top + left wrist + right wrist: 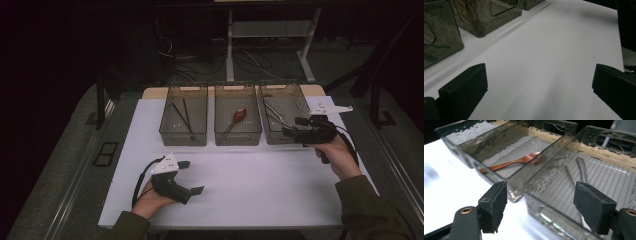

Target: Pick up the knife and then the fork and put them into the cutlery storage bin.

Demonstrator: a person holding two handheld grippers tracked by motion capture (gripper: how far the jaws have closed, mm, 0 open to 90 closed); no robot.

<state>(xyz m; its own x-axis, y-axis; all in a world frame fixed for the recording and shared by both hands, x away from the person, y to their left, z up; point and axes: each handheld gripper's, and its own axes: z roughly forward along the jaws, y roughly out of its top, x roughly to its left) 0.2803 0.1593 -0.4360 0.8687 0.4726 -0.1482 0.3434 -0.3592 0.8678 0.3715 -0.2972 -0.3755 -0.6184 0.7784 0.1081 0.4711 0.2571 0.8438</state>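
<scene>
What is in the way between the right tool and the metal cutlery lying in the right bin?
Only the bin's own near wall. The right tool hangs open at the near edge of the right bin, and the metal cutlery lies on the floor inside, behind that clear wall. From above, nothing visible covers it.

No readable text, label, brand, number or sign anywhere. None on the three smoky plastic bins (238,131), none on the white bench (240,185).
</scene>
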